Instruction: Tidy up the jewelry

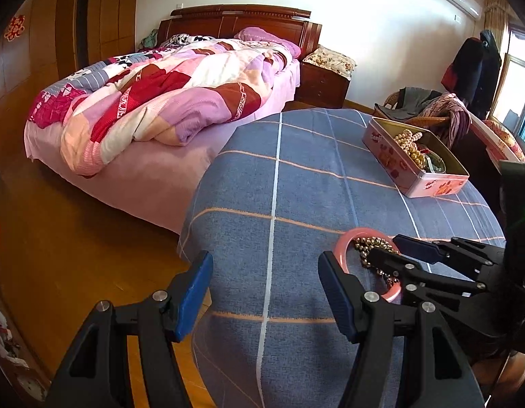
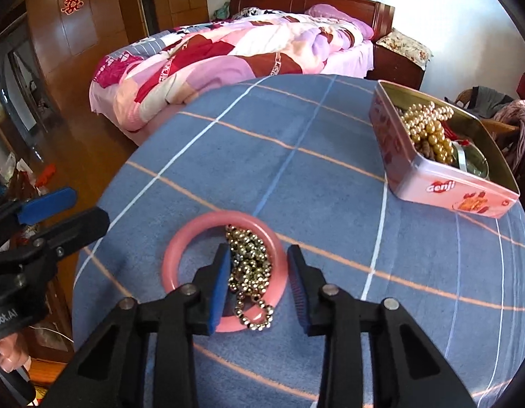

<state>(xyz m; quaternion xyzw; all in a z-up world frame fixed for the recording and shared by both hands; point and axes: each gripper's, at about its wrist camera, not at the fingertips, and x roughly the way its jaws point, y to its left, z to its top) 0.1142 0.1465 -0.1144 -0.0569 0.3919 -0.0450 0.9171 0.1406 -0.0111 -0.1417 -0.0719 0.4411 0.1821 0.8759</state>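
A blue checked cloth (image 2: 296, 176) covers a round table; on it, near the front, lies a pink bangle (image 2: 180, 238) with a heap of small gold-and-silver beads (image 2: 250, 261) inside its ring, one loop of the strand spilling over the near edge. The right gripper (image 2: 259, 265) points down over this pile; its jaws stand part-way spread, one blue pad just left of the beads inside the ring, the other at the bangle's right edge; the beads and that side of the bangle lie between them, and no pad is plainly pressing on either. In the left wrist view the left gripper (image 1: 265, 292) hangs spread wide over bare cloth, nothing between its fingers; the bangle (image 1: 344, 244) sits just to its right, partly hidden by the right gripper (image 1: 395, 251). Well back on the right stands an open pink tin (image 2: 442, 190) holding large gold beads (image 2: 429, 132); behind the table a bed (image 2: 228, 51) carries a rumpled quilt.
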